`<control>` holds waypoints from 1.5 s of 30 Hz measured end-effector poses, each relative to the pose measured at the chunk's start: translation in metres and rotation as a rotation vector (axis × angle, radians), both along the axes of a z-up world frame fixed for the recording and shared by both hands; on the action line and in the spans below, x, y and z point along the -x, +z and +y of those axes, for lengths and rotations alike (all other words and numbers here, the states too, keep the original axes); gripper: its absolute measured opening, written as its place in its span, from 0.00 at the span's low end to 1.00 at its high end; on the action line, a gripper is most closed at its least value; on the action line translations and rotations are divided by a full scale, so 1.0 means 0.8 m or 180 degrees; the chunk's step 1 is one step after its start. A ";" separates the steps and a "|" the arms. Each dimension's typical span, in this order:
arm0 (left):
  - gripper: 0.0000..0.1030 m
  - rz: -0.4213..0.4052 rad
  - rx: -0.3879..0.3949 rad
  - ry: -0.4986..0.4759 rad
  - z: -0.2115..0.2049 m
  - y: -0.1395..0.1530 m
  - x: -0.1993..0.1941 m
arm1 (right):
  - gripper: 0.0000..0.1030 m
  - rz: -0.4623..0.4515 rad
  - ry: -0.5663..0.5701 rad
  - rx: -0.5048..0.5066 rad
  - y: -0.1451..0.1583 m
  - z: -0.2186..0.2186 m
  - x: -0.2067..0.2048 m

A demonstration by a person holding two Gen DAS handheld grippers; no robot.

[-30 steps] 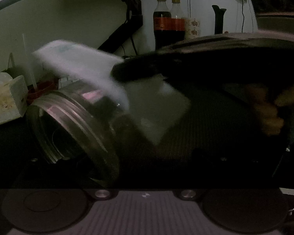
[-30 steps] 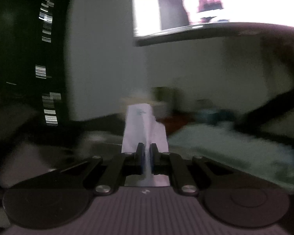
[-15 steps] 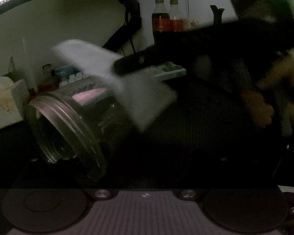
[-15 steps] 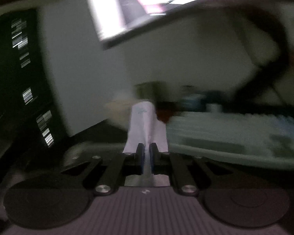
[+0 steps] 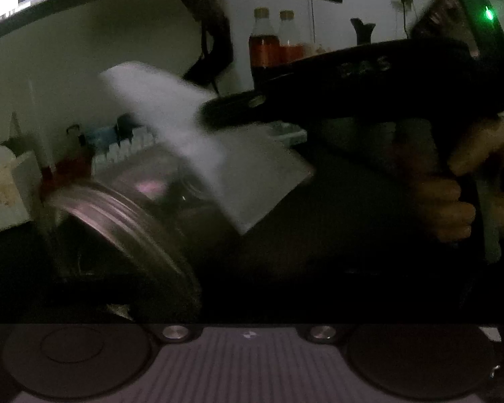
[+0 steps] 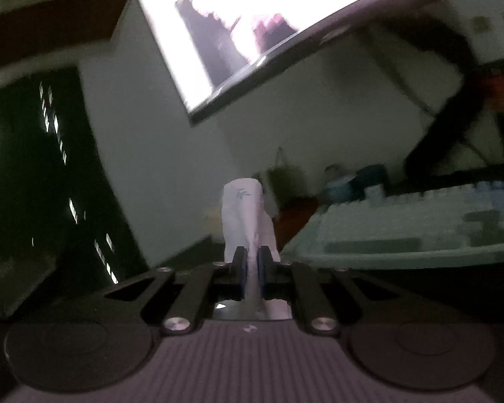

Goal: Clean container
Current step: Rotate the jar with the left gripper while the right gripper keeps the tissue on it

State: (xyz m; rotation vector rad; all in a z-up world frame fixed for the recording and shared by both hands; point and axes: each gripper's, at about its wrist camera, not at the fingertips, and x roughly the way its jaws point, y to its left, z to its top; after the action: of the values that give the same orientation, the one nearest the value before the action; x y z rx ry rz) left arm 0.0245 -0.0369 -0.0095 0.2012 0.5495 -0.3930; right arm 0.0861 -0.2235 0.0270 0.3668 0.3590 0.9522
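Note:
A clear glass jar lies tilted in the left wrist view, its threaded mouth facing the lower left. My left gripper's fingers are lost in the dark below it. Its jaws are closing, and I cannot tell whether the jar is between them. My right gripper reaches in from the right, shut on a folded white tissue that hangs over the jar's side. In the right wrist view the tissue stands pinched between the closed pads of the right gripper. A person's hand holds its handle.
A bright monitor hangs overhead. A pale keyboard lies behind the jar. Two cola bottles stand at the back wall. At the left are a tissue box and a red cup with pens.
The right gripper has rolled and shifted sideways with the tissue, so its handle and the hand now show. The tissue stays over the jar. The jar's mouth has shifted slightly.

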 end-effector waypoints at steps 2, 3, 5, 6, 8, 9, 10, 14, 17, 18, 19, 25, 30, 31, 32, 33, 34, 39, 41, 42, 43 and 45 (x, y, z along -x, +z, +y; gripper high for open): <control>0.26 0.0030 0.0164 -0.0012 0.000 0.001 -0.002 | 0.09 0.0007 -0.0019 -0.0111 0.008 -0.014 0.000; 0.16 0.0100 0.0303 -0.0051 0.003 0.003 -0.003 | 0.09 -0.0025 -0.0039 -0.0163 0.012 -0.020 0.003; 0.14 0.0245 0.0596 -0.0165 0.007 0.006 -0.006 | 0.09 -0.0088 -0.0073 -0.0253 0.019 -0.031 0.011; 0.14 0.0281 0.0736 -0.0242 0.010 0.008 -0.001 | 0.09 -0.0117 -0.0082 -0.0281 0.022 -0.036 0.014; 0.14 0.0361 0.1045 -0.0442 0.016 0.012 0.003 | 0.09 -0.0176 -0.0100 -0.0336 0.027 -0.046 0.021; 0.13 0.0417 0.1207 -0.0590 0.019 0.015 0.003 | 0.09 -0.0196 -0.0092 -0.0361 0.029 -0.050 0.023; 0.13 0.0468 0.1377 -0.0754 0.022 0.018 0.005 | 0.09 -0.0204 -0.0073 -0.0386 0.031 -0.052 0.025; 0.14 0.0566 0.1781 -0.1042 0.038 0.028 0.013 | 0.09 -0.0284 -0.0005 -0.0383 0.038 -0.053 0.040; 0.34 0.0410 0.1629 -0.0714 0.045 0.032 0.012 | 0.09 -0.0327 -0.0017 -0.0353 0.041 -0.053 0.046; 0.49 0.0320 0.1549 -0.0590 0.045 0.031 0.009 | 0.09 -0.0336 -0.0037 -0.0336 0.040 -0.053 0.046; 0.56 0.0222 0.1432 -0.0511 0.045 0.031 0.008 | 0.09 -0.0336 -0.0062 -0.0331 0.040 -0.053 0.046; 0.69 -0.0142 0.0714 -0.0633 0.024 0.018 0.030 | 0.09 -0.0284 -0.0163 -0.0268 0.030 -0.055 0.035; 0.78 0.0004 0.0106 -0.0704 -0.012 -0.007 0.027 | 0.09 -0.0397 -0.0260 0.0008 0.024 -0.052 0.043; 0.79 -0.0004 0.0044 -0.0671 -0.017 -0.008 0.025 | 0.09 -0.0436 -0.0262 0.0070 0.024 -0.051 0.047; 0.81 -0.0031 -0.0009 -0.0637 -0.022 -0.008 0.024 | 0.09 -0.0470 -0.0250 0.0120 0.024 -0.048 0.051; 0.87 0.0010 -0.0001 -0.0599 -0.022 -0.008 0.021 | 0.09 -0.0505 -0.0239 0.0170 0.023 -0.045 0.055; 0.92 0.0061 0.0029 -0.0507 -0.021 -0.008 0.017 | 0.09 -0.0539 -0.0227 0.0220 0.023 -0.042 0.059; 1.00 0.0166 0.0091 -0.0239 -0.015 -0.005 0.007 | 0.09 -0.0572 0.0033 0.0315 0.016 -0.014 0.068; 1.00 0.0156 0.0063 -0.0256 -0.014 -0.004 0.010 | 0.09 -0.0522 0.0131 0.0356 0.011 0.006 0.061; 1.00 0.0173 0.0059 -0.0280 -0.014 -0.004 0.010 | 0.09 -0.0499 0.0141 0.0391 0.009 0.014 0.055; 1.00 0.0198 0.0076 -0.0309 -0.013 -0.004 0.009 | 0.09 -0.0473 0.0099 0.0427 0.008 0.020 0.047; 1.00 0.0220 0.0080 -0.0420 -0.013 -0.003 0.011 | 0.09 -0.0407 -0.0050 0.0489 0.006 0.025 0.032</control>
State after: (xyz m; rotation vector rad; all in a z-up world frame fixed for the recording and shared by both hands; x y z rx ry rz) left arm 0.0157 -0.0472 -0.0123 0.2009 0.6006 -0.5363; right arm 0.0606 -0.2036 0.0319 0.1675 0.3098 0.9213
